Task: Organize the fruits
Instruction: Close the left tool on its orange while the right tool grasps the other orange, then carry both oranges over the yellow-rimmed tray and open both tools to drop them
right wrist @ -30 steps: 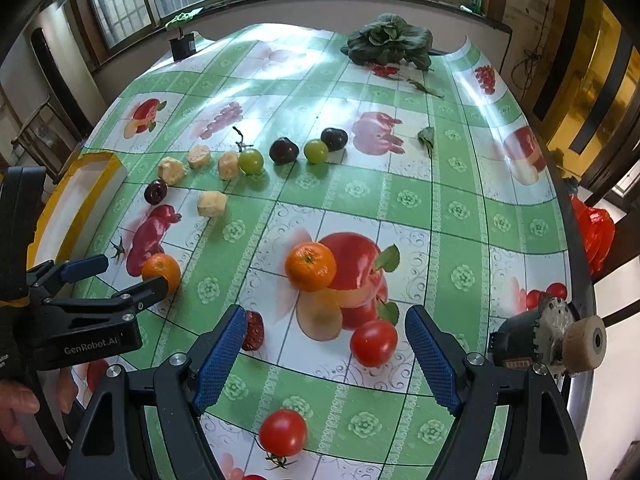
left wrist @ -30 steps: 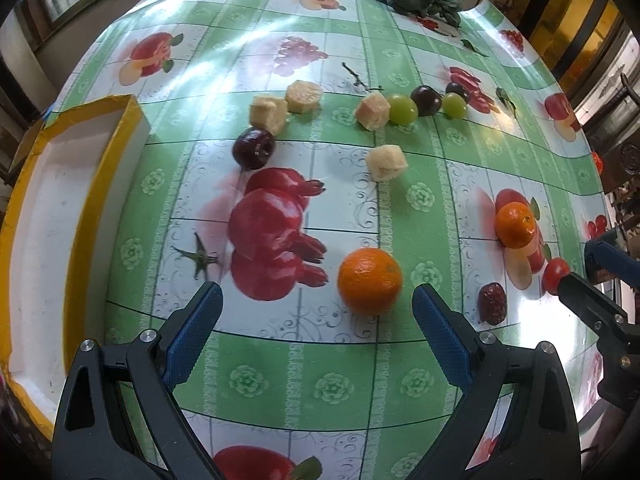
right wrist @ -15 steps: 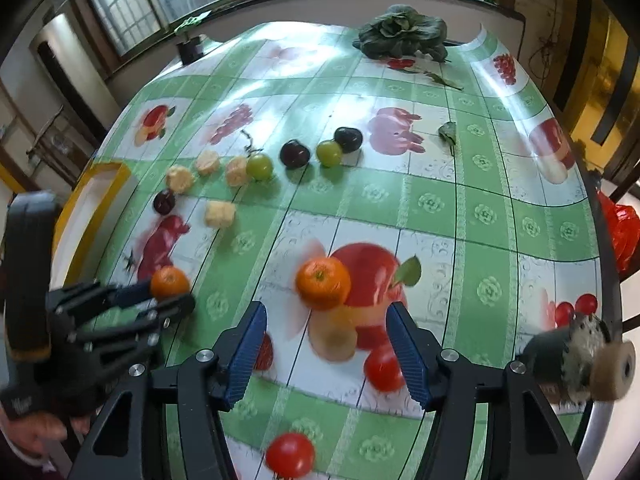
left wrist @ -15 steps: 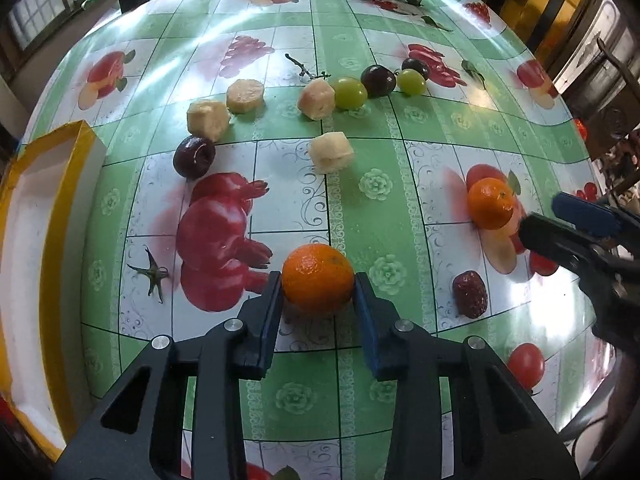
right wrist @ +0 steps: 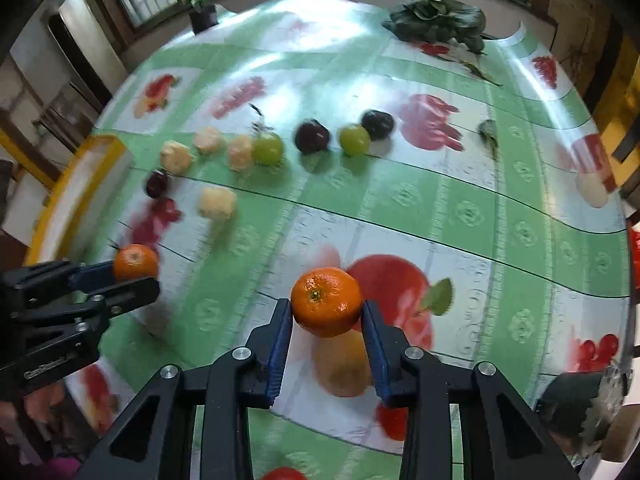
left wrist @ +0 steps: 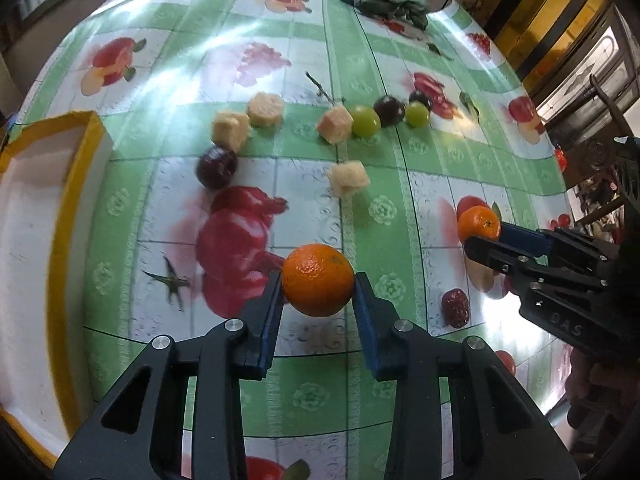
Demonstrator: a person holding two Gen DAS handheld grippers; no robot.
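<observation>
We have an orange in each tool. The left gripper (left wrist: 318,300) has its blue pads against both sides of the left orange (left wrist: 318,280), jaws narrowed to the fruit's width; it sits out at the fingertips, near the middle of the cloth (left wrist: 400,184), and whether it has cleared the cloth we cannot tell. The right gripper (right wrist: 326,322) is closing on the right orange (right wrist: 326,307), which lies between its jaws over the printed apple; the pads look to be at the peel, though the picture is blurred. The tray (left wrist: 36,216), white with a yellow rim, waits at the far left edge, empty where we can see it. Our first worry is the hold: both oranges are round and smooth and are gripped near the pad tips, so a quick swing or a tilt could let one squirt forward and roll across the slick cloth, perhaps off the table. Too hard a squeeze could bruise or split the peel. The two tools are close together, so if we carry both fruits left at once the right one may knock the left. On the way, a low pass could scatter the plum (left wrist: 216,166) and the pale cubes (left wrist: 347,178), which lie between us and the tray.
</observation>
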